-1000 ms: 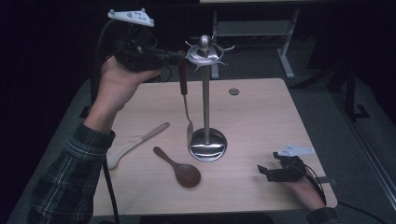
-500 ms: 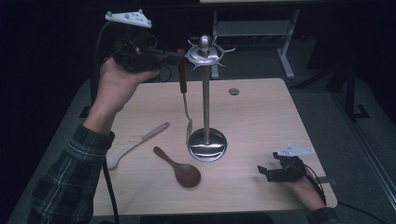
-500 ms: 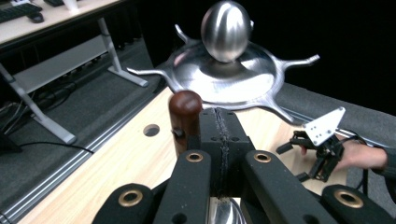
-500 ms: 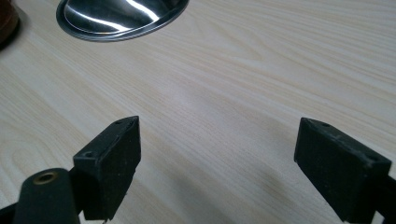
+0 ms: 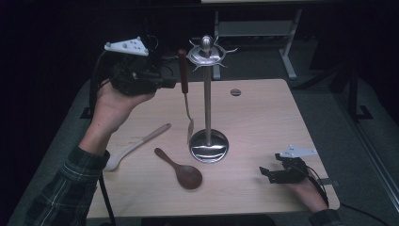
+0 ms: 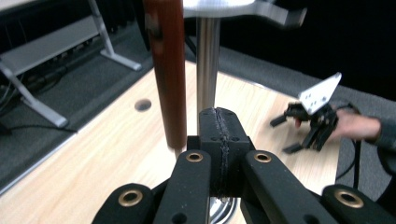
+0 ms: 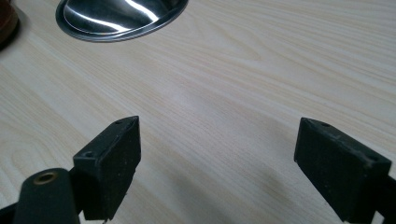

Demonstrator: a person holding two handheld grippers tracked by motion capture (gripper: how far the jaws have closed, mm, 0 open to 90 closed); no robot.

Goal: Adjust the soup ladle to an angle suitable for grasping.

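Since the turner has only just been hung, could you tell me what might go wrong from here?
1. The left gripper, jaws shut and empty, sits right beside the turner hanging from the stand; pulling away carelessly could knock it off its hook.
2. The stand is tall on a small round base; a bump to the pole might tip it.
3. If the turner falls, it could hit the brown spoon below.

My left gripper is matte black with brass-ringed pivot holes on its links and a pale grey three-cornered plate on top; a black cable trails from it. My right gripper looks the same, its pads square black blocks. My sleeve is dark plaid.
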